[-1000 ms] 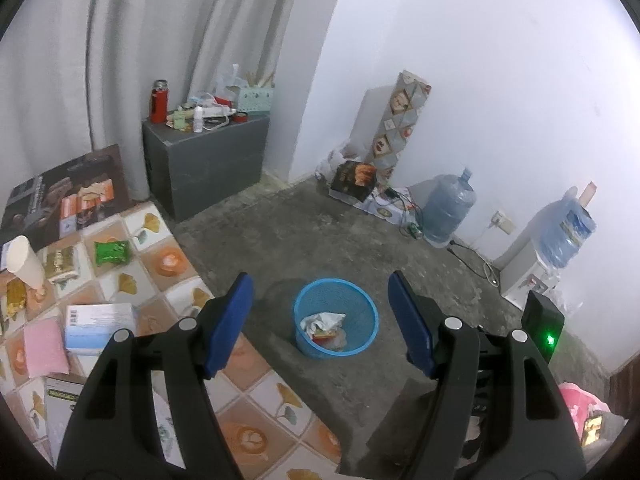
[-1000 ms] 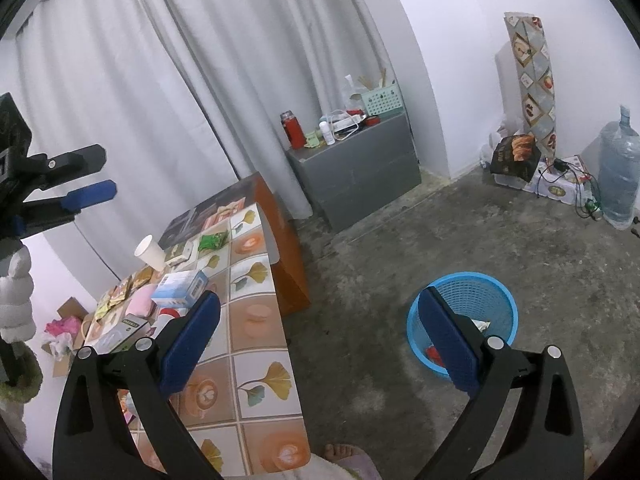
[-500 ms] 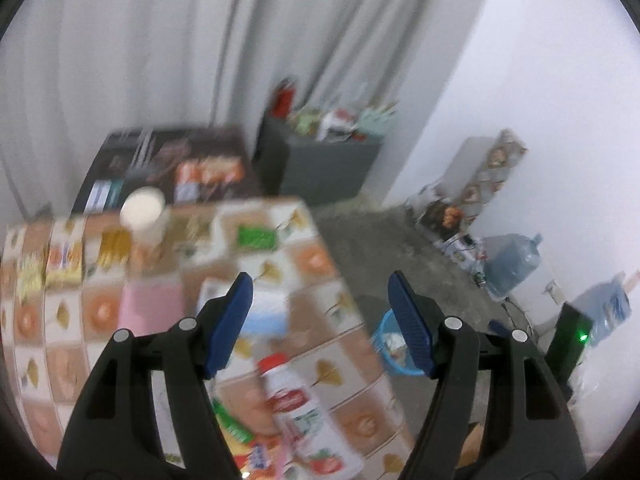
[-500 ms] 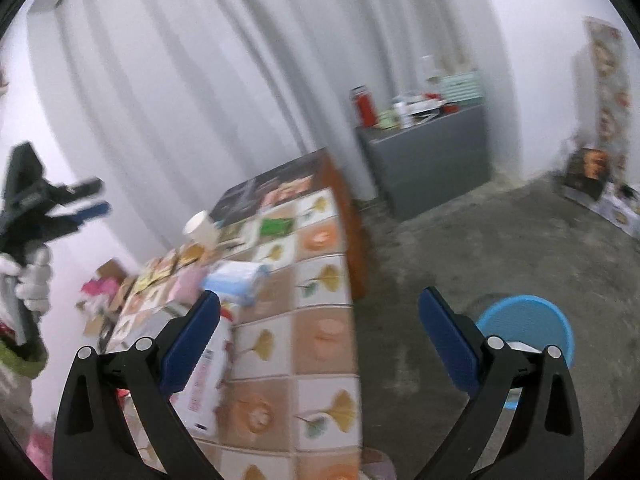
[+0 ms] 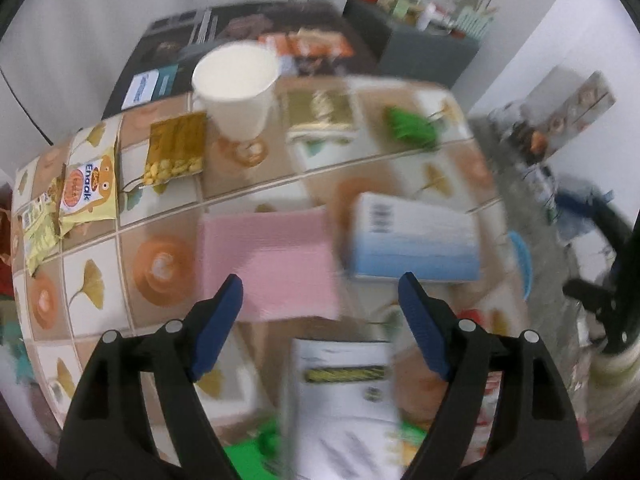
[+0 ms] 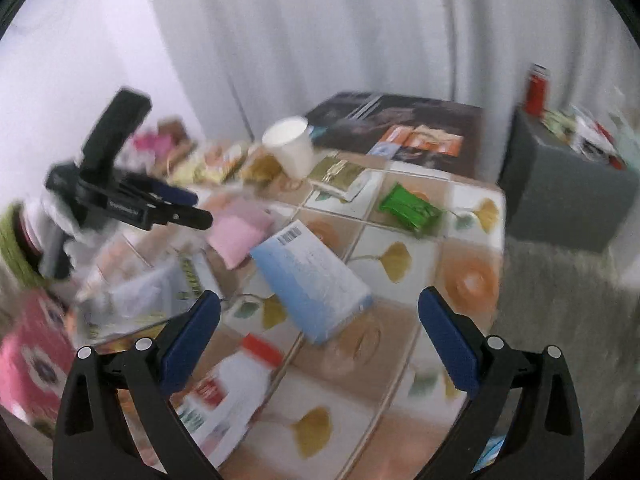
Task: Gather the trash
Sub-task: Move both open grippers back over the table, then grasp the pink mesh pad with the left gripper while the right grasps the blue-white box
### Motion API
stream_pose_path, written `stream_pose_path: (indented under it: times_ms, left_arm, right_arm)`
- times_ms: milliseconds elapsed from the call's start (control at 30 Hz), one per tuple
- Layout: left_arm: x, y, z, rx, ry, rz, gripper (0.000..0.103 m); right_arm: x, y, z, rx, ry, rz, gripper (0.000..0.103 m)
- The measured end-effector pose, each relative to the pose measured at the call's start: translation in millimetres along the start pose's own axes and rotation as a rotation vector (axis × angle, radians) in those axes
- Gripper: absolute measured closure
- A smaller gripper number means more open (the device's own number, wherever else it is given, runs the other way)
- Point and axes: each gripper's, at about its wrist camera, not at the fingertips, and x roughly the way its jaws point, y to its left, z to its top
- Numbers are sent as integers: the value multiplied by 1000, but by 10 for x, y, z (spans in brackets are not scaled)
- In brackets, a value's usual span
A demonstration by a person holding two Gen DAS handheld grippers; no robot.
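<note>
Trash scattered across tiled table (image 5: 100,300): pink packet (image 5: 272,264), blue box (image 5: 412,244). Left gripper (image 5: 320,308), right gripper (image 6: 320,328) both spread wide, empty. Likely choosing; next, lowering over one piece.

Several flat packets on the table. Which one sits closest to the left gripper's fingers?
The pink packet, lying right ahead of the open left gripper. The gold packet, yellow snack packet and green packet lie farther back.

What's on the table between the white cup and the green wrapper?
A gold packet lies between the white cup and the green wrapper. The right wrist view shows it best; the left wrist view shows it too, blurred.
</note>
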Motion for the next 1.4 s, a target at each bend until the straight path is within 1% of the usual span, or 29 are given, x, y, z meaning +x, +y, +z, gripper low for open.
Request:
stream_pose_path:
  times_ms: [67,167,300,367,467,567,667,733,833,933,967,1067,1233,1300,1400]
  left_arm:
    - [158,147,34,12,48,1,25]
    - [315,300,47,19,99,-2,24]
    - [423,407,58,17,127,-26,24]
    - [458,430,43,25,135,-38,20]
    - [545,458,25,31,153,-36,20]
    - [556,439,59,39,143,-35,19]
    - [579,462,95,15,145,-31,19]
    - [590,459,107,24,148,-8,19]
    - [596,462,133,40,143,59,19]
    - [600,513,143,17,150,50,16]
    - [602,515,148,15,151,58,16]
    - [564,485,150,25,128,90,16]
    - [395,492,212,20,74,76,16]
    - [405,500,228,28,83,92,16]
    - [503,542,215,13,126,104,16]
  right_arm:
    - [298,45,127,-71,62,4,7]
    - [594,139,189,-145,127,18,7]
    - [899,245,195,-219,203,17,7]
    - [980,266,170,-242,229,23,7]
    - [1107,285,131,-266,265,9,7]
    - [1180,276,117,-261,280,1,7]
    - [1234,243,108,-232,285,-6,7]
    - [1277,216,99,-207,293,-11,7]
    - [1307,211,83,-193,294,-16,7]
    - [1333,232,63,-184,294,-13,7]
    - [1344,240,60,-184,293,-16,7]
    - [1352,254,61,-177,287,-13,7]
    - [1347,250,73,-159,280,-2,7]
    - [1354,250,73,-156,281,-2,7]
    - [1353,241,72,-154,279,3,7]
